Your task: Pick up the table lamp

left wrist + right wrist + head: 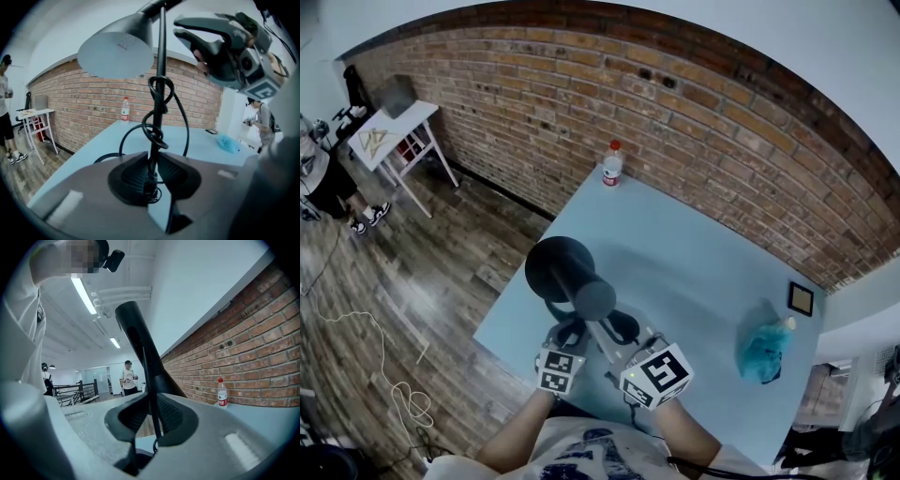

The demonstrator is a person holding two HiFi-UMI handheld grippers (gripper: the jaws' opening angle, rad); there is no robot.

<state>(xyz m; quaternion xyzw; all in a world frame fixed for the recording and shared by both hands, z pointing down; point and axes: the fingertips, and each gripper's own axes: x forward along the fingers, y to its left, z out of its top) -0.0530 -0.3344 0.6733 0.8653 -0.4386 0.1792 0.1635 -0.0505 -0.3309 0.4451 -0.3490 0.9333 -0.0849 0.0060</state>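
A black table lamp is at the near edge of the light blue table, with both grippers on it. In the left gripper view its shade hangs at the upper left. The thin stem, wrapped in black cord, runs down between my jaws. My left gripper is shut on the stem low down. My right gripper is shut on a thin black part of the lamp, and it also shows above the stem. The lamp's foot is hidden.
A water bottle stands at the table's far corner by the brick wall. A blue bag and a small square frame lie at the right. A white side table, a person and a floor cable are at the left.
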